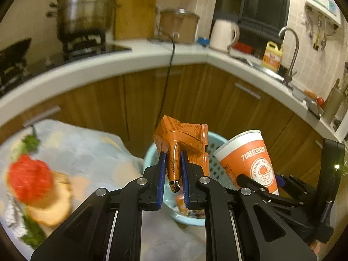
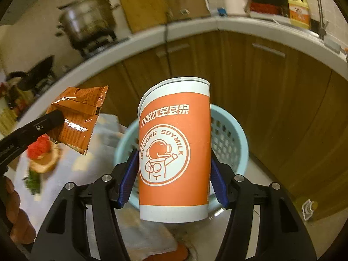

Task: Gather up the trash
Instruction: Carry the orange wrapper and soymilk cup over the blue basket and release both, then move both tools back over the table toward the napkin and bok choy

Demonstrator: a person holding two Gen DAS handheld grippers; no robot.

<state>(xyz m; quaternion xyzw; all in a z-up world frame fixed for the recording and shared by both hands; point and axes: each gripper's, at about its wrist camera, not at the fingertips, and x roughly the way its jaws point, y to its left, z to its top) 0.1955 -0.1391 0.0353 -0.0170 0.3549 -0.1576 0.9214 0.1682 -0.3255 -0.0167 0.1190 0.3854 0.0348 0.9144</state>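
A crumpled orange foil wrapper (image 1: 182, 137) is pinched between the blue pads of my left gripper (image 1: 174, 158), which is shut on it and holds it over the near rim of a light-blue plastic basket (image 1: 215, 143). In the right wrist view the wrapper (image 2: 78, 117) hangs at the left from that gripper's black finger (image 2: 52, 117). My right gripper (image 2: 175, 174) is shut on an upright orange-and-white soymilk paper cup (image 2: 174, 148), a pad on each side, in front of the basket (image 2: 235, 134). From the left wrist view the cup (image 1: 248, 158) leans beside the wrapper.
Some trash (image 1: 182, 204) lies in the basket's bottom. A cloth-covered table (image 1: 87, 148) at the left carries bread with a red tomato slice (image 1: 30, 178) and greens. Brown cabinets (image 1: 195, 91) under a white counter curve behind. A hand (image 2: 13, 206) shows at the left edge.
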